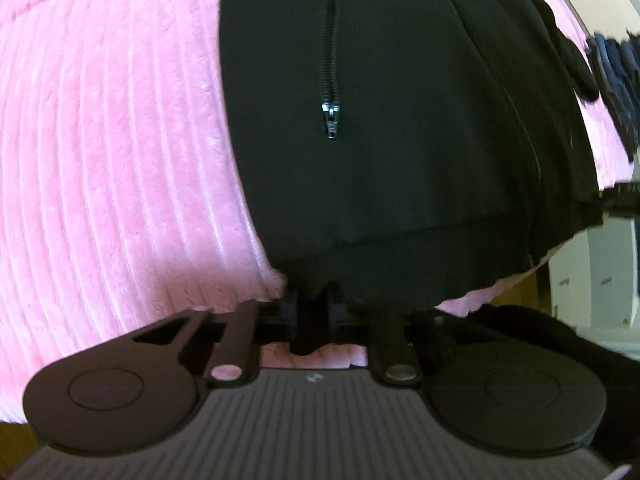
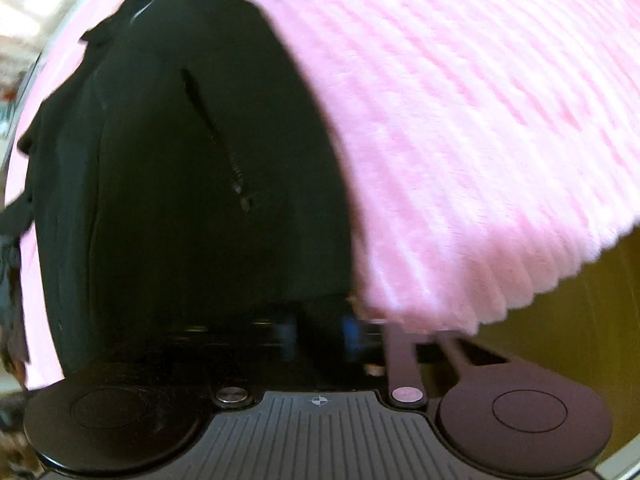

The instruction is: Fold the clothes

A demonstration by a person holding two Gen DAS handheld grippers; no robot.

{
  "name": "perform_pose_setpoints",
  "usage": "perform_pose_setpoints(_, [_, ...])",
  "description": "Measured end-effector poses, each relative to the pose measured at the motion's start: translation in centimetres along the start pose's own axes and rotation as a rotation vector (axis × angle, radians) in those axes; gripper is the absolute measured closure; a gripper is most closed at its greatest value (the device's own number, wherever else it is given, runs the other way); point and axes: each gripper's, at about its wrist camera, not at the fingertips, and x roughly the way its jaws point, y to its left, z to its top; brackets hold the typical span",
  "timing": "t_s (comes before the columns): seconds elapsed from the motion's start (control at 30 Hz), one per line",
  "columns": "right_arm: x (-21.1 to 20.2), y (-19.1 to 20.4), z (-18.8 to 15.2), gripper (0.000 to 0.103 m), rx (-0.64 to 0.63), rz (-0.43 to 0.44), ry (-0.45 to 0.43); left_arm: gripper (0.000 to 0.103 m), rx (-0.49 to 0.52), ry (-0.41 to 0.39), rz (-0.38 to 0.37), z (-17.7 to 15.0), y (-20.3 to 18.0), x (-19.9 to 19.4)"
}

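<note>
Ribbed grey housing fills the bottom of both wrist views, bearing only a small crosshair mark and no readable brand or lettering. Ahead of it, the left gripper (image 1: 312, 304) has its fingers (image 1: 291, 306) drawn narrow on the hem of a black jacket (image 1: 400, 140), pinching the fabric at its near edge. The jacket lies spread on a pink ribbed blanket (image 1: 112, 160), a zipped pocket (image 1: 331, 80) facing up with its metal pull closed. The right gripper (image 2: 320, 332) meets the hem at the jacket's other corner; blur and dark cloth hide its fingers, so I cannot tell their spread.
</note>
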Motion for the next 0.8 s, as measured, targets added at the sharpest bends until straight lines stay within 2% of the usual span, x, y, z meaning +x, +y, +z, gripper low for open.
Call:
perform_pose_setpoints(0.1, [-2.5,0.5,0.7,0.101,-0.096,-0.036,0.010,0.101,0.041,0.016,-0.010,-0.1,-1.0,-1.5])
perform_pose_setpoints(0.2, [-4.7,-0.2,1.3,0.101,-0.158,-0.086,0.000,0.101,0.078,0.019,-0.061,-0.9,-3.0,-3.3])
perform_pose_setpoints(0.3, [-4.1,-1.2,1.8,0.100,-0.118,-0.100,0.023,0.101,0.112,0.048,-0.064,-1.9,-4.9,-2.3])
perform_pose_setpoints(0.4, [-2.8,-0.5,2.0,0.099,-0.095,-0.095,0.035,0.100,0.045,0.079,-0.022,-1.4,-4.5,-1.0])
perform_pose_setpoints(0.43, [-2.8,-0.2,2.1,0.082,-0.090,-0.096,0.029,0.098,0.034,0.097,-0.013,-1.1,-4.3,-0.9])
perform_pose_setpoints(0.47, [-3.1,0.0,2.3,0.056,-0.083,-0.097,0.010,0.097,0.033,0.113,-0.003,-0.8,-4.1,-1.0])
perform_pose_setpoints(0.5, [-3.8,0.1,2.5,0.044,-0.073,-0.090,-0.030,0.095,0.036,0.127,0.009,-0.5,-3.9,-1.1])
perform_pose_setpoints(0.53, [-4.7,0.2,2.9,0.038,-0.063,-0.082,-0.078,0.091,0.048,0.135,0.025,-0.2,-3.7,-1.5])
perform_pose_setpoints(0.63, [-7.4,0.5,4.9,0.038,-0.060,-0.109,-0.212,0.092,0.083,0.122,0.093,1.0,-3.2,-3.4])
perform_pose_setpoints(0.8, [-10.5,-0.6,11.2,0.038,-0.166,-0.191,-0.406,0.092,0.104,0.062,0.146,4.9,-3.3,-5.8])
